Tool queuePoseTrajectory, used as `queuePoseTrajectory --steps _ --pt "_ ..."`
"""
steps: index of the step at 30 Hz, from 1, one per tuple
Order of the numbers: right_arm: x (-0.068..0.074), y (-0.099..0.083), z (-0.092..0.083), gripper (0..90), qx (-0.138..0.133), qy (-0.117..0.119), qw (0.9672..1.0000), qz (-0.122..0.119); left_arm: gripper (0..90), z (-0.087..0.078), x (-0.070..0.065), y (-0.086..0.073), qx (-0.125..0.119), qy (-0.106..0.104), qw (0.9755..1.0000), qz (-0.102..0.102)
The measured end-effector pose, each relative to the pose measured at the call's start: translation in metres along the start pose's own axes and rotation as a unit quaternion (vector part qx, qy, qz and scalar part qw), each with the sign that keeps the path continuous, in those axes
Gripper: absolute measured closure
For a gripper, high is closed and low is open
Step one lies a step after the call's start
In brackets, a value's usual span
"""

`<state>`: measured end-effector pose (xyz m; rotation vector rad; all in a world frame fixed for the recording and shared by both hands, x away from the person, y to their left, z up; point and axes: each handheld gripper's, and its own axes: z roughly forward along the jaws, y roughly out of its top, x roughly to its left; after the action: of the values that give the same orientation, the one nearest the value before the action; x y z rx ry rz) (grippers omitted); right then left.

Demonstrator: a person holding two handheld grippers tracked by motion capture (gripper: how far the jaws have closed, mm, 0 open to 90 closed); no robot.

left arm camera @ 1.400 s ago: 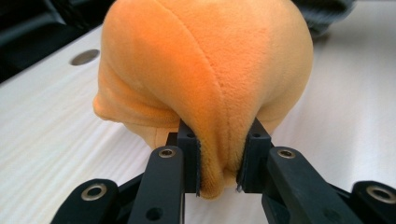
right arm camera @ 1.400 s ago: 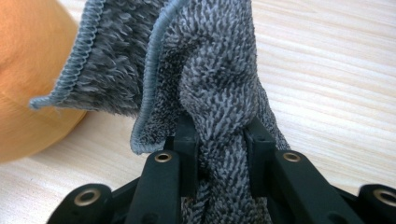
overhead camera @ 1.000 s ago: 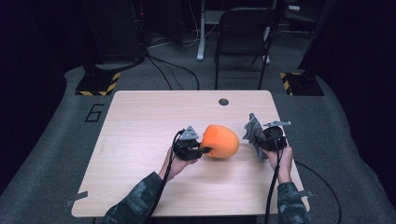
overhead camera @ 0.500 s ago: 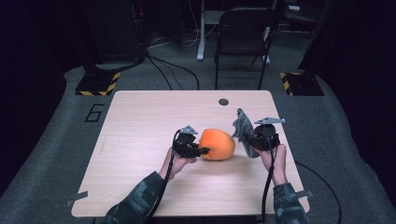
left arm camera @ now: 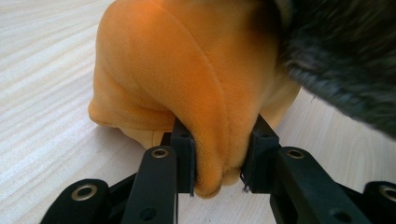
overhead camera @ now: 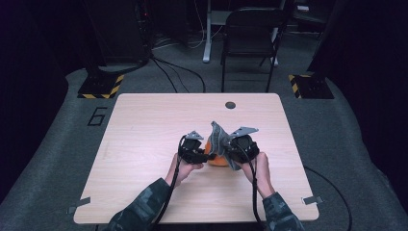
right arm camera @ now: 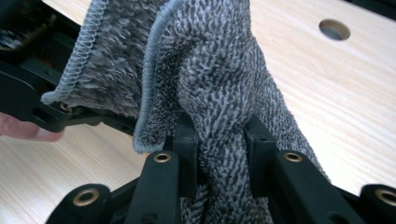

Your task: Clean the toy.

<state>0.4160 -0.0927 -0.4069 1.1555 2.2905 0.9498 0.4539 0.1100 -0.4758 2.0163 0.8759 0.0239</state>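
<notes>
An orange plush toy point(overhead camera: 217, 160) lies on the wooden table point(overhead camera: 144, 139). My left gripper point(overhead camera: 198, 153) is at its left side. In the left gripper view the left gripper point(left arm camera: 219, 151) is shut on a fold of the orange plush point(left arm camera: 177, 60); its jaws have just been opening slightly, with the fold still pinched. My right gripper point(overhead camera: 232, 148) is at the toy's right side, shut on a grey terry cloth point(overhead camera: 219, 134). In the right gripper view the right gripper point(right arm camera: 219, 140) clamps the bunched cloth point(right arm camera: 210, 70), which drapes over most of the toy.
A round cable hole point(overhead camera: 230, 104) sits near the table's far edge. A black chair point(overhead camera: 252, 33) stands beyond the table, with cables and yellow-black striped bases on the floor. Bare tabletop lies to the left and far side of the hands.
My right gripper has carried the grey cloth leftward and up against the orange toy, covering most of it. The left gripper has stayed at the toy's left side.
</notes>
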Motion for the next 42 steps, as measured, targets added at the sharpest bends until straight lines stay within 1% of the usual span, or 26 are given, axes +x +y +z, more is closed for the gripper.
queuePoseTrajectory --steps 1,3,4,5,6,7,8,9,14,15,16,17,20,22,26,29,30,31,32,33,35,36,37,38,40,42 --pt "0.001 0.0 -0.002 71.2 -0.011 0.005 0.9999 -0.001 70.0 0.0 -0.001 0.0 0.0 0.0 1.0 0.005" --pt "0.006 0.0 0.001 71.0 -0.004 0.006 0.9999 -0.008 70.1 0.002 -0.006 -0.001 -0.003 0.005 0.9999 0.012" --pt "0.008 -0.001 0.005 71.0 -0.009 0.011 0.9998 -0.013 70.2 0.002 -0.007 -0.001 -0.002 0.008 0.9998 0.018" --pt "0.01 -0.003 0.007 71.2 -0.003 0.008 0.9999 -0.013 70.3 0.002 -0.007 -0.001 0.0 0.009 0.9998 0.02" --pt "0.012 -0.004 0.012 71.4 0.001 -0.005 0.9997 -0.025 70.4 0.003 -0.007 -0.002 0.002 0.009 0.9997 0.023" --pt "0.012 -0.005 0.013 71.6 0.004 -0.008 0.9995 -0.03 70.4 0.003 -0.007 -0.003 -0.001 0.006 0.9998 0.019" --pt "0.01 -0.005 0.014 71.9 0.006 -0.013 0.9991 -0.039 70.4 0.003 -0.007 -0.002 -0.001 0.006 0.9997 0.026" --pt "0.008 -0.006 0.014 72.1 0.012 -0.021 0.9989 -0.041 70.4 0.004 -0.008 -0.002 -0.001 0.007 0.9996 0.027" --pt "-0.009 -0.011 0.014 72.4 0.023 -0.017 0.9995 -0.013 70.3 0.006 -0.008 -0.003 0.0 0.003 0.9994 0.034" --pt "-0.013 -0.012 0.014 72.4 0.025 -0.018 0.9994 -0.014 70.2 0.006 -0.008 -0.004 -0.001 0.004 0.9994 0.034" --pt "-0.016 -0.013 0.014 72.4 0.028 -0.023 0.9993 -0.011 70.2 0.006 -0.008 -0.003 -0.001 0.002 0.9993 0.036" --pt "-0.019 -0.014 0.013 72.4 0.035 -0.03 0.9989 -0.009 70.2 0.006 -0.008 -0.004 -0.004 0.002 0.9995 0.03" --pt "-0.034 -0.019 0.015 72.5 0.051 -0.05 0.9974 0.002 70.2 0.006 -0.006 -0.004 -0.003 -0.005 0.9995 0.032" --pt "-0.041 -0.024 0.018 72.5 0.055 -0.047 0.9973 0.017 70.2 0.006 -0.007 -0.005 -0.004 -0.004 0.9995 0.031" --pt "-0.052 -0.032 0.027 72.6 0.065 -0.053 0.996 0.031 70.1 0.007 -0.007 -0.005 -0.004 -0.005 0.9995 0.031" --pt "-0.059 -0.038 0.033 72.6 0.076 -0.063 0.9943 0.041 70.1 0.007 -0.007 -0.005 -0.005 -0.005 0.9994 0.033" --pt "-0.063 -0.041 0.036 72.6 0.08 -0.069 0.9937 0.038 70.1 0.007 -0.007 -0.005 -0.005 -0.005 0.9994 0.034" --pt "-0.065 -0.044 0.041 72.6 0.094 -0.079 0.9916 0.039 70.1 0.006 -0.007 -0.005 -0.006 -0.004 0.9995 0.032" --pt "-0.067 -0.05 0.047 72.6 0.105 -0.079 0.9903 0.045 70.1 0.006 -0.007 -0.005 -0.006 -0.005 0.9994 0.033" --pt "-0.07 -0.055 0.053 72.5 0.114 -0.07 0.9897 0.051 70.1 0.006 -0.007 -0.005 -0.005 -0.005 0.9995 0.032" --pt "-0.073 -0.061 0.063 72.3 0.128 -0.065 0.988 0.055 70.1 0.006 -0.006 -0.005 -0.006 -0.006 0.9995 0.032" --pt "-0.074 -0.061 0.063 72.2 0.131 -0.06 0.9878 0.059 70.0 0.006 -0.006 -0.005 -0.007 -0.006 0.9995 0.03" --pt "-0.075 -0.059 0.061 72.1 0.128 -0.06 0.9885 0.054 70.0 0.005 -0.006 -0.005 -0.006 -0.007 0.9995 0.032" --pt "-0.075 -0.057 0.057 72.1 0.128 -0.061 0.9882 0.057 69.9 0.004 -0.006 -0.005 -0.006 -0.007 0.9996 0.025" --pt "-0.077 -0.051 0.045 72.0 0.114 -0.064 0.9898 0.055 69.8 0.004 -0.005 -0.004 -0.007 -0.007 0.9996 0.026" --pt "-0.077 -0.042 0.029 71.9 0.085 -0.059 0.9928 0.06 69.7 0.004 -0.006 -0.004 -0.009 -0.006 0.9996 0.025"
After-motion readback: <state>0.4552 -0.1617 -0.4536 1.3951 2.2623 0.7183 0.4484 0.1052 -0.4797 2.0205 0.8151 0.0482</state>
